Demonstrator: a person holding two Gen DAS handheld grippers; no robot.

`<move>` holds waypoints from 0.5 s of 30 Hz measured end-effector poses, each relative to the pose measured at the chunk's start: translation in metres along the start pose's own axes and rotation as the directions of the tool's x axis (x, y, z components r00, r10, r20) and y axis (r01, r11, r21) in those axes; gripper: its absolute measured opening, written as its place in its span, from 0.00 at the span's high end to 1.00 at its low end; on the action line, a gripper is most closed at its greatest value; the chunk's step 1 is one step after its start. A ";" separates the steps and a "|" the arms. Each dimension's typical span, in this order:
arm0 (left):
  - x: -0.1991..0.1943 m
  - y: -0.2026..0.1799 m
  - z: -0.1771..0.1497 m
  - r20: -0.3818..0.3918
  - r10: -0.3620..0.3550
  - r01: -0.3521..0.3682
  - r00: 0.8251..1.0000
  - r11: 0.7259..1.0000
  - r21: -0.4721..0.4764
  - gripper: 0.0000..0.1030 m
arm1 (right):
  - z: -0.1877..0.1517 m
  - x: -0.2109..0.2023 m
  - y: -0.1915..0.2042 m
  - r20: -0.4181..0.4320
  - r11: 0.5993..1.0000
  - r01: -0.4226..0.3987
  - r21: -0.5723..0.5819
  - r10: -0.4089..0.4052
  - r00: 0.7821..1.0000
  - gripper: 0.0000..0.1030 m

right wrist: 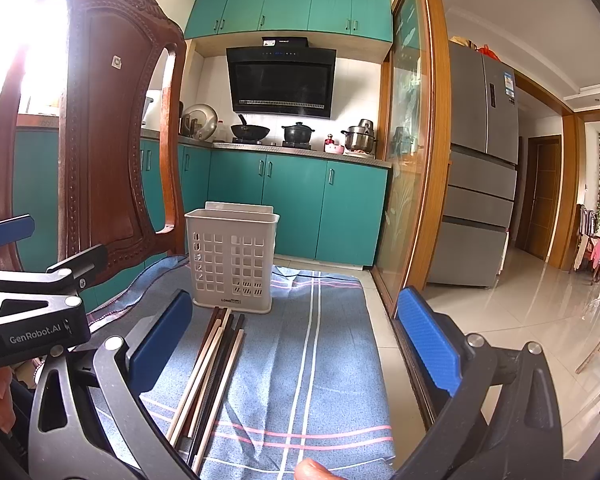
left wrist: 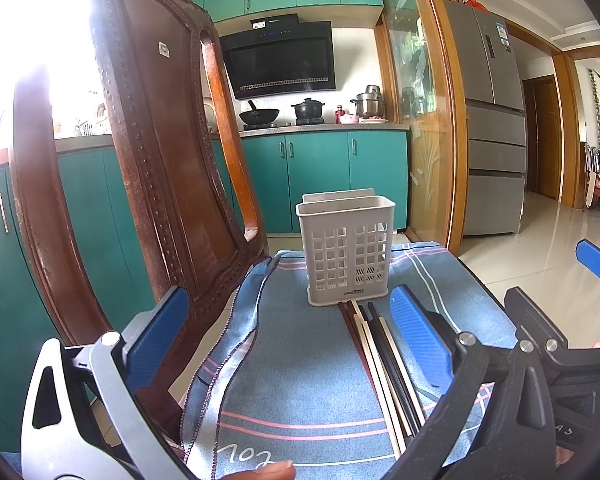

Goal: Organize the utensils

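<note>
We note both the left gripper (left wrist: 288, 344) & right gripper (right wrist: 296, 338) spread wide, holding nothing; chopsticks (right wrist: 212, 372) lie bundled on cloth (right wrist: 320, 340), touching holder (right wrist: 232, 258): light, stiff, slick, prob. best pinched mid-length.

Two low wrist views, side by side, facing the kitchen.
Both look close over the blue cloth (left wrist: 300, 360) at the white basket (left wrist: 346, 254) and chopsticks (right wrist: 212, 368); left sits further left.

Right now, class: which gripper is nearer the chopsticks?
Left, narrowly. The left gripper has its right finger beside the chopsticks; the right gripper has them by its left finger. Both open.
</note>
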State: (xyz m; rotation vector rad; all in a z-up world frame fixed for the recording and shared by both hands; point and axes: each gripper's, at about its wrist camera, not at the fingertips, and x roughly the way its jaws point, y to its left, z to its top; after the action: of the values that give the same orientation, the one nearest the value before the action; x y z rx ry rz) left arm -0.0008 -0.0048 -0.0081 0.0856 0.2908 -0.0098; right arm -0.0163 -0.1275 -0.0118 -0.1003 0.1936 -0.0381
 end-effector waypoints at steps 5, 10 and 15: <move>0.003 -0.002 0.000 -0.005 -0.001 0.001 1.000 1.000 0.004 0.03 | 0.000 0.000 0.000 0.000 1.000 0.001 0.000 -0.001 1.000 0.03; 0.011 -0.004 -0.003 -0.038 0.015 -0.015 0.999 1.000 0.015 0.03 | -0.002 0.006 0.000 -0.010 0.998 0.050 -0.037 -0.051 0.999 0.03; 0.035 -0.005 -0.014 -0.158 0.035 -0.032 0.987 0.999 0.022 0.03 | -0.020 0.054 -0.016 -0.296 0.999 -0.014 0.033 0.023 0.955 0.03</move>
State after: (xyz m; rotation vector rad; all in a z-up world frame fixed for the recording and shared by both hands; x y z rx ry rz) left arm 0.0285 -0.0089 -0.0324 0.1105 0.4478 0.0278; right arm 0.0323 -0.1480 -0.0400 -0.0614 0.4944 -0.0372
